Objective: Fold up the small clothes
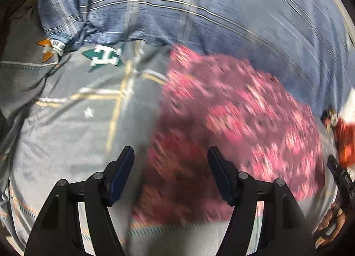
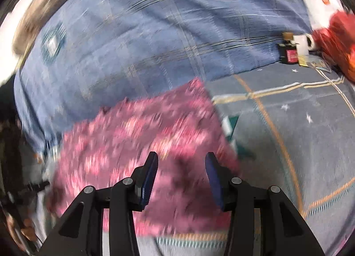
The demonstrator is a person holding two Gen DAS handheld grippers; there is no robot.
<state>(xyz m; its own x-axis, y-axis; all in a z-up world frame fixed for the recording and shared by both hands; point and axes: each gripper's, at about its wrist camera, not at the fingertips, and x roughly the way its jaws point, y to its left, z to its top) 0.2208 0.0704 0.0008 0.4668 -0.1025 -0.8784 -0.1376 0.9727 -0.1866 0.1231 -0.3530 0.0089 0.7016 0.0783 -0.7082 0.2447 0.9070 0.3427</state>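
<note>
A pink cloth [image 1: 239,118] was seen lying flat on a grey sheet [image 1: 77,136], a blue plaid quilt [image 1: 199,12] bunched just behind it, with a dark bottle [image 2: 289,53] and red bag [image 2: 339,41] well apart at the far right. Its orientation and long axis were lost to motion blur; sheet lettering was unreadable. Left gripper [image 1: 170,171] and right gripper [image 2: 180,174] were held spread above the cloth's near edge, nothing pinched.
</note>
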